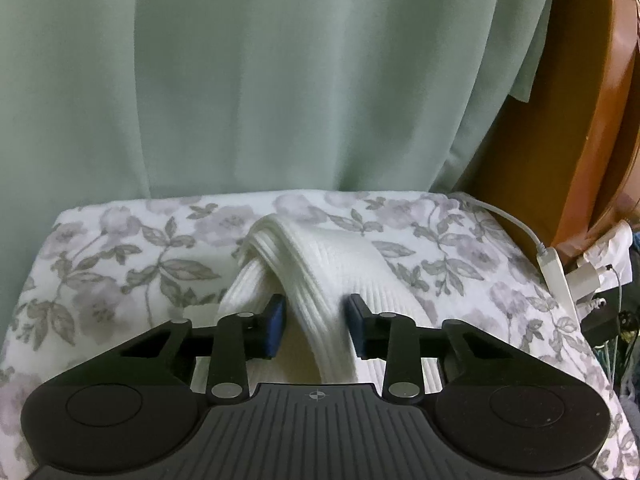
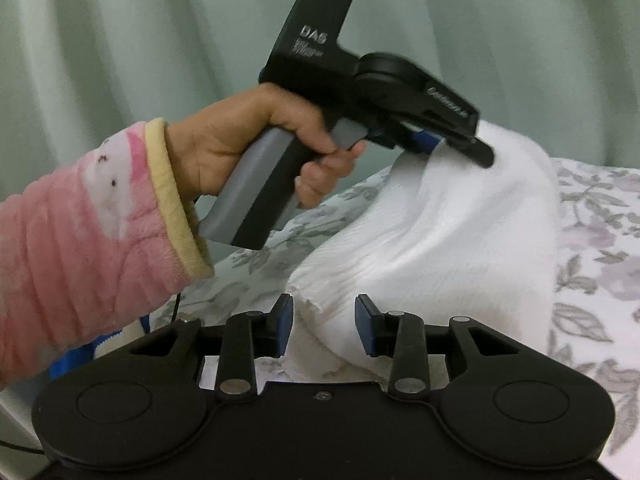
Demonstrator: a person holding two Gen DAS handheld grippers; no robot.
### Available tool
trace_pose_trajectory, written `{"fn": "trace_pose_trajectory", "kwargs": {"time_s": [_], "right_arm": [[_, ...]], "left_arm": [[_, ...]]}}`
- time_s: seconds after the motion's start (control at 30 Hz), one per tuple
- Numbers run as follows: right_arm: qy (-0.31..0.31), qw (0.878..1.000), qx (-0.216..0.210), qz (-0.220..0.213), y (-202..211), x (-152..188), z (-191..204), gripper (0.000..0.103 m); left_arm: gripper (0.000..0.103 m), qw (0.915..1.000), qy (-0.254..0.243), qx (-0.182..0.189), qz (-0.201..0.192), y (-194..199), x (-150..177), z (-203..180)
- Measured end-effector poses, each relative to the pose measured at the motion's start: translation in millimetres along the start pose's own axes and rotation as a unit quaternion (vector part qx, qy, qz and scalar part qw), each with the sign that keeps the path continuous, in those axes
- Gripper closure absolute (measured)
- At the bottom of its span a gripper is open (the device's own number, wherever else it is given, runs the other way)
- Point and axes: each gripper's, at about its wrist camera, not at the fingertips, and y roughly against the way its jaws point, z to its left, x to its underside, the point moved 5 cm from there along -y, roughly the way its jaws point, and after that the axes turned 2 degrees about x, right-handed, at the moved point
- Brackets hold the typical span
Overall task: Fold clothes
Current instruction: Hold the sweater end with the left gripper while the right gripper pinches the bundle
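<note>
White ribbed garment [image 1: 320,280] lies bunched on floral bed cover [image 1: 120,264], one fold lifted. Left gripper [image 1: 316,326]: jaws round that raised fold, looks pinched. Right gripper [image 2: 324,326]: jaws apart over frayed edge, not gripping. Advice: close right on hem first, keep both grips level w/ each other, pull cloth taut, then lay over flat
</note>
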Motion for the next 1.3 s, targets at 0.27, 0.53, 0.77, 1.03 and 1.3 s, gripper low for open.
{"fn": "trace_pose_trajectory", "kwargs": {"time_s": [0.27,0.53,0.77,1.03,1.3], "right_arm": [[-0.015,1.0,0.006,0.007,2.2,-2.4,7.9,0.096],[0.011,0.999,-0.044,-0.011,22.0,-13.4,37.3,0.096],[0.017,0.998,-0.046,0.038,2.3,-0.3,46.6,0.096],[0.013,0.997,-0.046,0.056,-3.9,-1.2,47.6,0.096],[0.001,0.997,-0.044,0.06,8.3,-5.0,45.0,0.097]], "left_arm": [[0.091,0.9998,-0.001,-0.003,-0.02,7.1,-0.3,-1.4],[0.093,0.9979,0.012,-0.01,-0.062,42.9,-2.5,6.2],[0.093,0.998,0.044,-0.032,-0.033,29.5,22.2,39.1],[0.092,0.9972,0.069,-0.024,-0.018,6.9,38.7,57.7],[0.09,0.998,0.058,-0.024,-0.012,2.7,44.2,60.7]]}}
